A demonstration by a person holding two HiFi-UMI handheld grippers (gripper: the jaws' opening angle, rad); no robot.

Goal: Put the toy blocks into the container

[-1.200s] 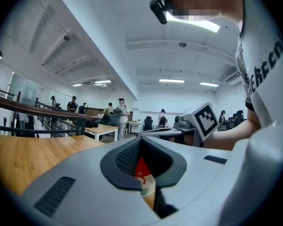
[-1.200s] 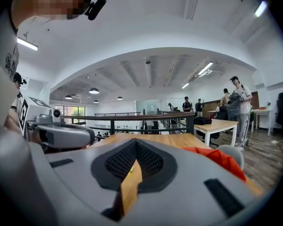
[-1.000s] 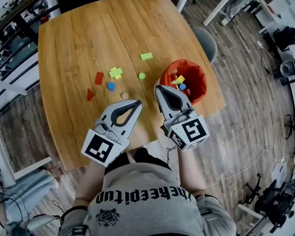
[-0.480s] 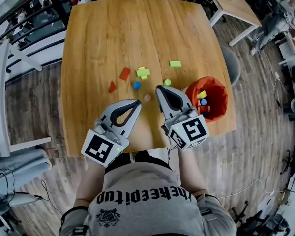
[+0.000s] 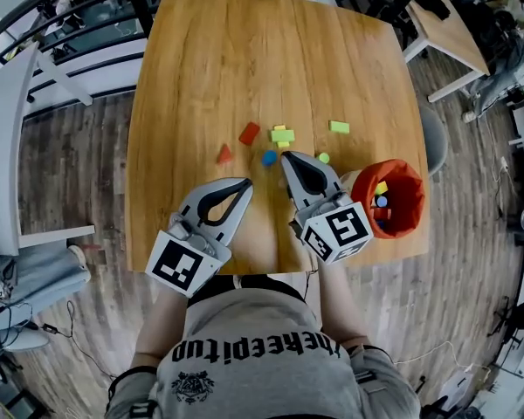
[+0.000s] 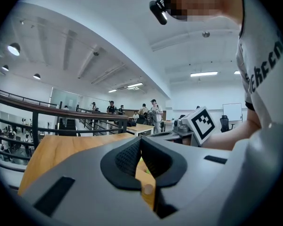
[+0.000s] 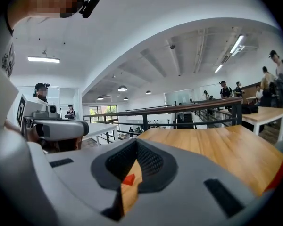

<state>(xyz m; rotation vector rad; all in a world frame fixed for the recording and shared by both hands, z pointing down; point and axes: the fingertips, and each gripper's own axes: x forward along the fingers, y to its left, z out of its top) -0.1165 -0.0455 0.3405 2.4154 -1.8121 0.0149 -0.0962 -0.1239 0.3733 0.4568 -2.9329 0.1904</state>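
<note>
Loose toy blocks lie on the wooden table (image 5: 244,51): a red block (image 5: 249,133), a red triangle (image 5: 224,154), a blue round piece (image 5: 269,157), a yellow-and-green cluster (image 5: 282,135), a green block (image 5: 339,127) and a small green round piece (image 5: 324,158). The orange container (image 5: 409,178) stands at the table's right front corner with a few blocks inside. My right gripper (image 5: 287,156) is shut and empty, its tip just right of the blue piece. Nearer the front edge, my left gripper (image 5: 247,182) is shut and empty. A tan ball (image 6: 147,189) shows through the left jaws' gap.
The table's front edge runs just ahead of the person's body, and the container sits close to the right edge. A grey chair (image 5: 434,138) stands beyond that edge. A railing (image 5: 87,24) and other tables surround the area on a wood floor.
Both grippers have shifted left across the table, away from the orange container. The right gripper's tip, beside the container before, now sits by the blue piece. Both stay shut.
</note>
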